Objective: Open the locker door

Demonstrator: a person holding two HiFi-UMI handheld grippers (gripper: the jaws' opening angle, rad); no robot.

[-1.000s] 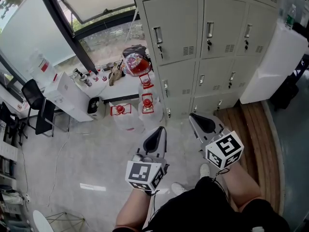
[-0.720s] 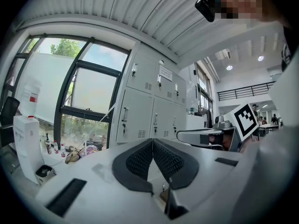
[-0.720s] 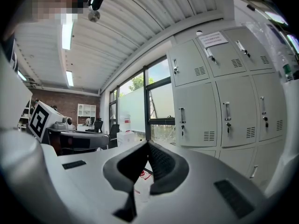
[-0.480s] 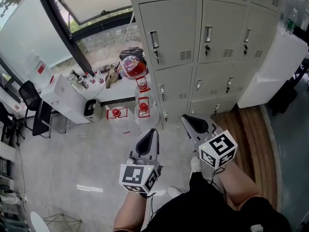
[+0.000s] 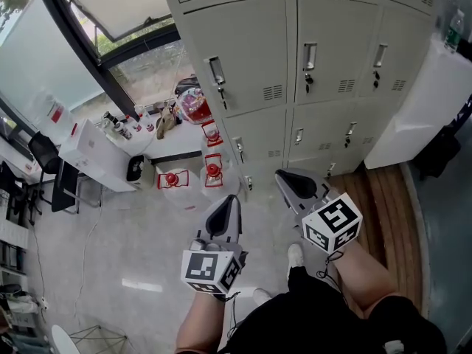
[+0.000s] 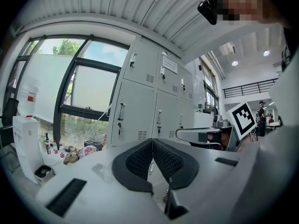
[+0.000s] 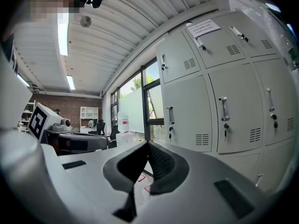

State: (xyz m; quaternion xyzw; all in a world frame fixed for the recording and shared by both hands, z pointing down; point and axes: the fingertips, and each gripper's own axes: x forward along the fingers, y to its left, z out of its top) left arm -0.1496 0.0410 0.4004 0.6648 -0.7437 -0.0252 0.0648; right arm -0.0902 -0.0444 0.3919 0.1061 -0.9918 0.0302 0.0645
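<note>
A bank of grey lockers (image 5: 258, 57) fills the top of the head view, every door closed. Each door has a vertical metal handle, such as the handle (image 5: 217, 72) on the left and the handle (image 5: 310, 56) in the middle column. My left gripper (image 5: 227, 206) is shut and empty, held level and short of the lockers. My right gripper (image 5: 282, 177) is also shut and empty, a little nearer the lower doors. In the left gripper view the pads (image 6: 140, 160) meet, with a locker handle (image 6: 121, 111) beyond. In the right gripper view a keyed handle (image 7: 224, 109) shows ahead.
Water jugs with red caps (image 5: 213, 172) stand on the floor left of the lockers, beside a cluttered white table (image 5: 177, 140). A white cabinet (image 5: 424, 102) stands at the right over a wooden floor strip (image 5: 383, 198). A white box (image 5: 92, 152) and a chair (image 5: 43, 147) are at the left.
The lockers have grown larger and slid left in the head view as the person stepped closer. Both grippers have moved forward together, still shut.
</note>
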